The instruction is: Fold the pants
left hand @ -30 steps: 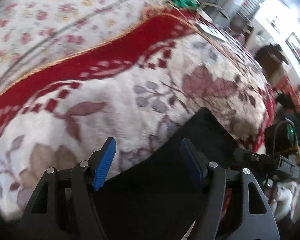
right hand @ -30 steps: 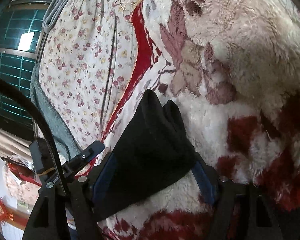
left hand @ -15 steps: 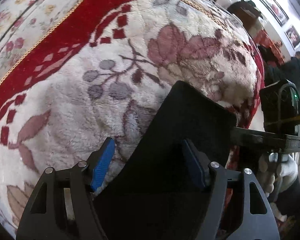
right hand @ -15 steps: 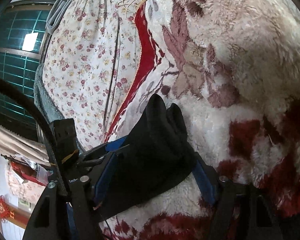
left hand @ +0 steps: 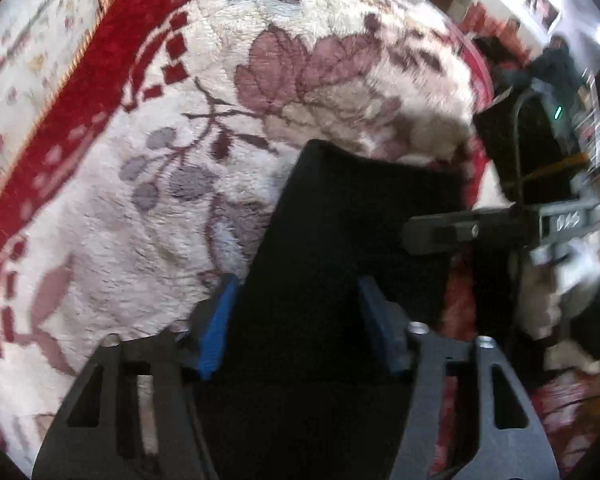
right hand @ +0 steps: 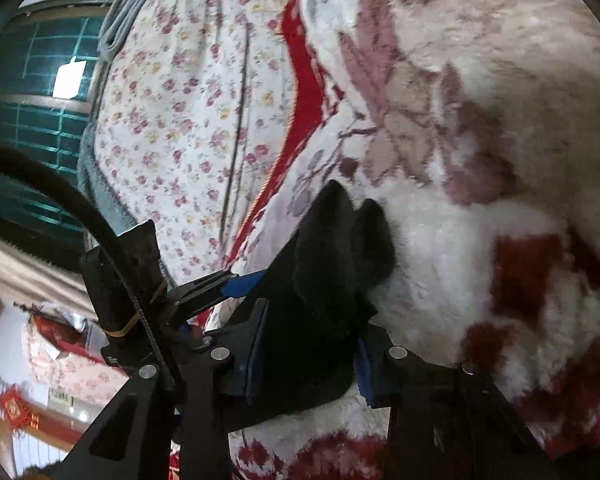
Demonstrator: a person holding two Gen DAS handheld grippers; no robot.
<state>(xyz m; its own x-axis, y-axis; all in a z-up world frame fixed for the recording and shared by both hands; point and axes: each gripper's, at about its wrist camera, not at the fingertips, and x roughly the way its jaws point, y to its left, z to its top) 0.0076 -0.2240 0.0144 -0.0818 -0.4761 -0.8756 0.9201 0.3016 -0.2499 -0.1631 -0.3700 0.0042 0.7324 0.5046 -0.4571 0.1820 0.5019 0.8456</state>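
Observation:
The black pants (left hand: 340,240) lie on a fluffy white blanket with red and mauve flowers (left hand: 180,220). My left gripper (left hand: 296,320) has its blue pads on either side of a flat fold of the pants and is shut on it. My right gripper (right hand: 308,344) is shut on a bunched end of the pants (right hand: 332,264), which sticks up between its blue pads. The right gripper also shows at the right of the left wrist view (left hand: 480,232), at the far edge of the pants. The left gripper's blue fingertip (right hand: 240,284) shows in the right wrist view.
A red band with gold cord (left hand: 80,92) crosses the blanket. A floral sheet (right hand: 188,120) covers the bed beyond it. The bed edge drops off to the right in the left wrist view, with room furniture (left hand: 540,60) behind.
Both grippers have moved across the blanket carrying the pants. In the left wrist view the bed has slid left and the right gripper has come closer. The right jaws have closed tighter.

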